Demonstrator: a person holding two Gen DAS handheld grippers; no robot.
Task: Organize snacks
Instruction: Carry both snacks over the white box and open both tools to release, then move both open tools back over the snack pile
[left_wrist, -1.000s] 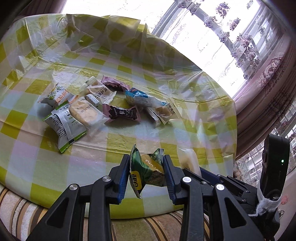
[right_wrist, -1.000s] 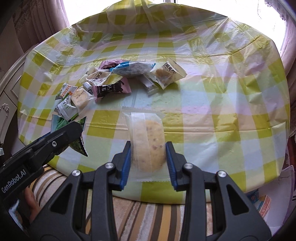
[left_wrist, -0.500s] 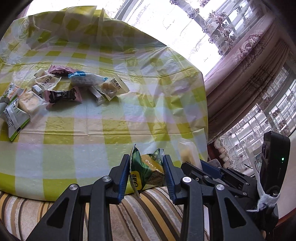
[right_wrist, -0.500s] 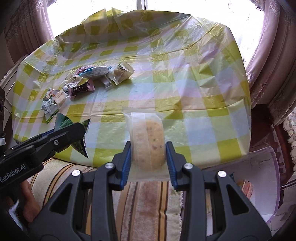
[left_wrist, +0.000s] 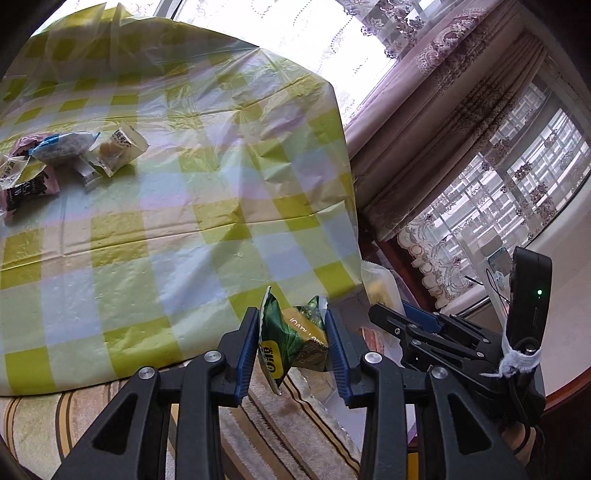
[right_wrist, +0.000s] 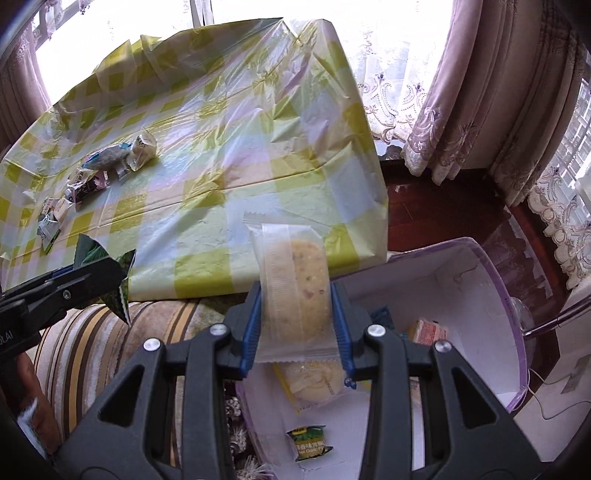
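A cluster of small wrapped snacks (right_wrist: 99, 173) lies at the far left of the table under its yellow-and-white checked plastic tablecloth (right_wrist: 236, 155) — a blue-and-white packet (left_wrist: 61, 144), a clear square packet with a pale biscuit (left_wrist: 120, 149) just beside it, and a pink-and-black wrapper (left_wrist: 27, 188) nearer the edge.

Below the table edge, a brown-and-cream striped upholstered seat (right_wrist: 96, 339) fills the foreground. Above it, the left gripper (left_wrist: 291, 341) has its blue-padded fingers closed on a crumpled green-and-yellow pea snack packet (left_wrist: 293, 334), held upright and clear of the table, off its near edge. In the right wrist view the same gripper enters from the left, the green packet's corners poking out past its tip.

Further right, the right gripper (right_wrist: 295, 321) pinches a clear-wrapped pale round cake (right_wrist: 295, 284) between its pads, the packet standing upright — above the near left part of a white open box with a lilac rim (right_wrist: 495, 280). The box sits lower than the table, just beside its right corner. Inside lie a second clear-wrapped cake (right_wrist: 314, 380), a small green-and-yellow packet (right_wrist: 308, 441) and an orange-printed packet (right_wrist: 426, 330).

Pale mauve curtains with lace trim (right_wrist: 491, 92) hang at the right before bright windows.
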